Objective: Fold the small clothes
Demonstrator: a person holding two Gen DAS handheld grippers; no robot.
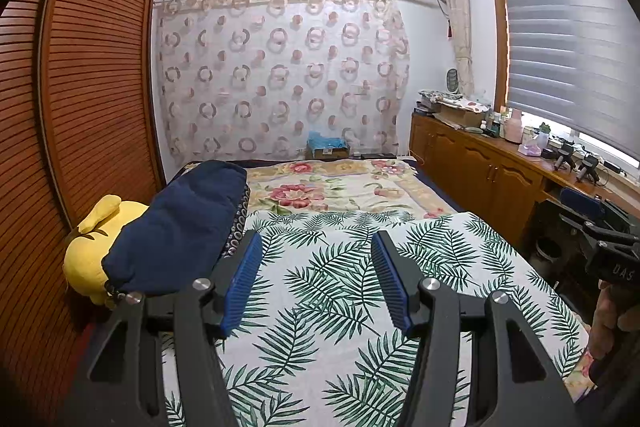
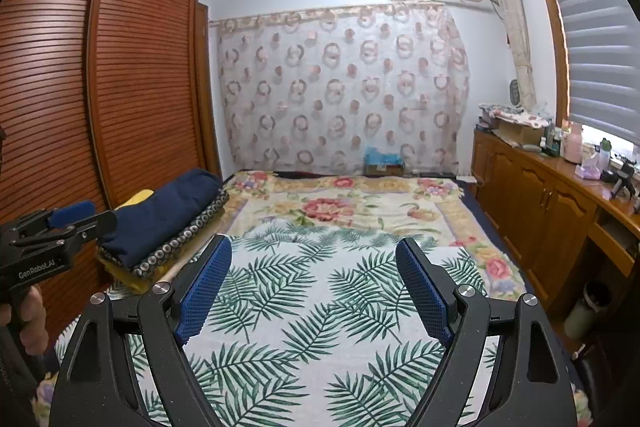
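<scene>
Clothes: a stack of folded clothes (image 2: 168, 223) sits at the left edge of the bed, a navy piece on top, a dark piece with a ring pattern under it, something yellow at the bottom.
Loose garment: I see none lying open on the leaf-print sheet (image 2: 304, 307); whether that sheet is itself the thing to fold, I cannot tell.
Direction: the stack lies ahead and to the left of both tools, its long axis running away toward the far wall.
Nearer hand: the left tool (image 1: 316, 283) is the closer one, its left finger just beside the navy top piece (image 1: 180, 227); the right tool (image 2: 312, 287) is well apart from it.
Left tool: jaws apart, nothing between the blue pads, sheet showing through the gap.
Right tool: jaws spread wider, also empty, aimed over the middle of the bed.
Stage: my guess is a pause between items.
Beside the stack: a yellow plush toy (image 1: 92, 247) against the slatted wardrobe (image 1: 80, 87).
Further out: floral blanket (image 2: 352, 207), wooden cabinet (image 2: 532, 211) on the right.
</scene>
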